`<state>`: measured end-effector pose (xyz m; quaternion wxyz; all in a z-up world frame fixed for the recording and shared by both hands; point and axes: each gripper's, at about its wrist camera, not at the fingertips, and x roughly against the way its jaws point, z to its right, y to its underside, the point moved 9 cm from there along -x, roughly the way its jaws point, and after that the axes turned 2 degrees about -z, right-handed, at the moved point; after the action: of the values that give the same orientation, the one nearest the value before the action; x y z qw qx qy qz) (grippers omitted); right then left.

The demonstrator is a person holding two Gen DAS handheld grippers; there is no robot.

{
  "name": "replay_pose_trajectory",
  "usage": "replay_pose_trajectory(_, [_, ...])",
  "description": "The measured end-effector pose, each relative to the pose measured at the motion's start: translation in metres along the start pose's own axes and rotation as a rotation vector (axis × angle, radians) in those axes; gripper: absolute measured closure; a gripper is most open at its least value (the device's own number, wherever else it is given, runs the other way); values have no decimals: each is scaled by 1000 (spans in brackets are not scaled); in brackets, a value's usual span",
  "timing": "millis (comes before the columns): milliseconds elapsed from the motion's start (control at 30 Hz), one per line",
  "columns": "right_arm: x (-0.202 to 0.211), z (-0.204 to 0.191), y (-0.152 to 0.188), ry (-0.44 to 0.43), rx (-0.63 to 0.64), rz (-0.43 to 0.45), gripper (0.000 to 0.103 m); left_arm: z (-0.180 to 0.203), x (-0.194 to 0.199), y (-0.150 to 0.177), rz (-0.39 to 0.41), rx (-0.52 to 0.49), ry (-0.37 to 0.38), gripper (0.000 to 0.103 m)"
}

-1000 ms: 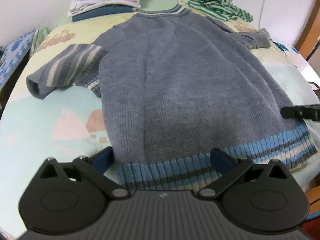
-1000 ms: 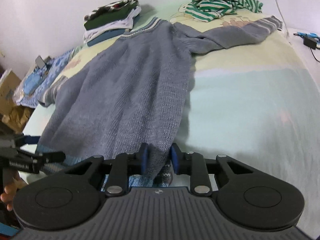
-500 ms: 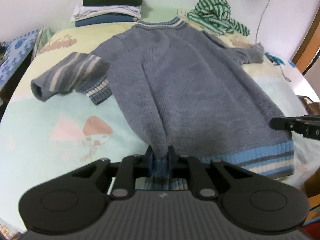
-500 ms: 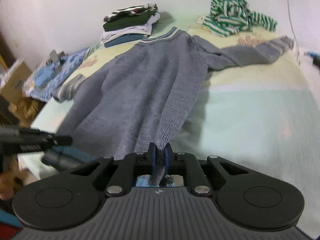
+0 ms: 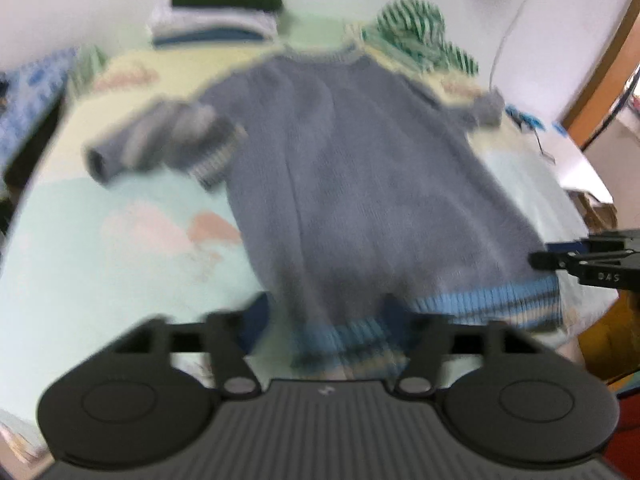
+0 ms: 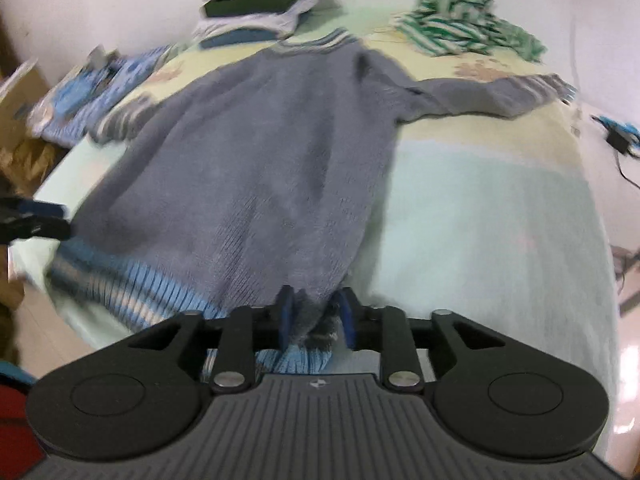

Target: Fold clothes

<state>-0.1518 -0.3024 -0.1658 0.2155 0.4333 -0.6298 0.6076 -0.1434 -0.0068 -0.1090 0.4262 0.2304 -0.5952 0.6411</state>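
Sweater (image 5: pixel 360 184) lies flat on the bed (image 5: pixel 100 248), neck end far from both grippers, blue striped hem (image 5: pixel 480 304) nearest them. Left view is motion-blurred.

Left gripper (image 5: pixel 324 316): jaws opening, spread wide. Hem sits between the fingers, pads look clear of the fabric on both sides.

Right gripper (image 6: pixel 316 316): jaws opening, gap narrow. A bunched fold of hem runs between the blue pads (image 6: pixel 285 312); can't tell whether they press on it.

In the left view the right gripper's tip pokes in from the right, beside the hem corner. In the right view the left gripper's tip shows at the left edge, by the other hem corner.

Left sleeve (image 5: pixel 160 140) is off to the gripper's left; right sleeve (image 6: pixel 488 96) stretches out far right. Beyond the collar: folded stack (image 6: pixel 256 12) far left, green striped garment (image 6: pixel 464 28) far right.
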Motion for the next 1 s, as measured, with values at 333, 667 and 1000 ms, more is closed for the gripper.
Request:
replay_pose_trajectory(333, [-13, -47, -58, -2, 55, 113, 64, -133, -43, -69, 65, 26, -247, 16])
replay_pose_trajectory(667, [-55, -89, -64, 56, 45, 65, 59, -165, -90, -111, 100, 172, -46, 40])
replay_pose_trajectory(1000, [-71, -96, -76, 94, -80, 53, 59, -190, -100, -145, 121, 72, -139, 96])
